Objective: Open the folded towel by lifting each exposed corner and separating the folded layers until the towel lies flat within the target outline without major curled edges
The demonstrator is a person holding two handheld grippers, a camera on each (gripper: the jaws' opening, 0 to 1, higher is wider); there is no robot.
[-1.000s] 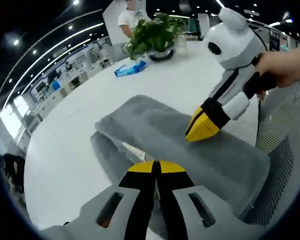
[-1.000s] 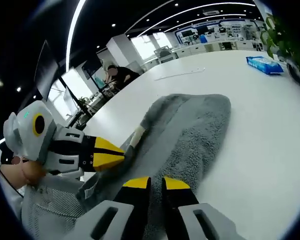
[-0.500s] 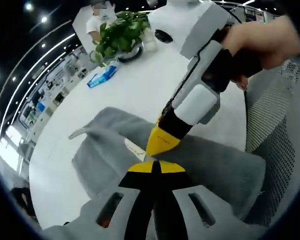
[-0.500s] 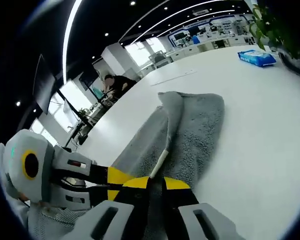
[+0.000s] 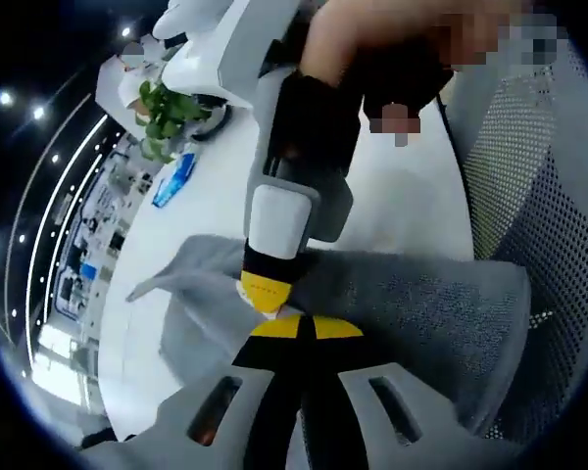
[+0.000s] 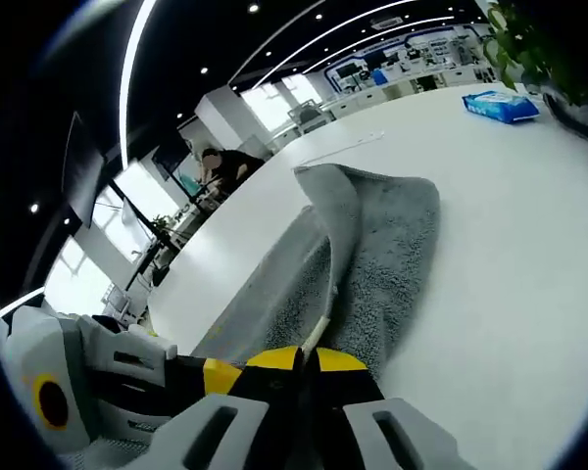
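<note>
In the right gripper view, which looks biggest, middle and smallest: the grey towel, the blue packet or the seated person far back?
1. Grey towel, by far.
2. Blue packet and seated person look alike in size; both are far off, so no ranking.

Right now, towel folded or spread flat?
Still partly folded: the gray towel has an upper layer lifted and draped over itself, pinched by both the left gripper and the right gripper.

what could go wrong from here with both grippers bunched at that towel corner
1. The right gripper and left gripper meet at one spot on the grey towel, near its white tag; lifting together may raise both layers instead of separating them.
2. A fold ridge stands up along the towel; it could flop back and leave a curled edge.
3. The jaws crowd each other and may collide.
</note>
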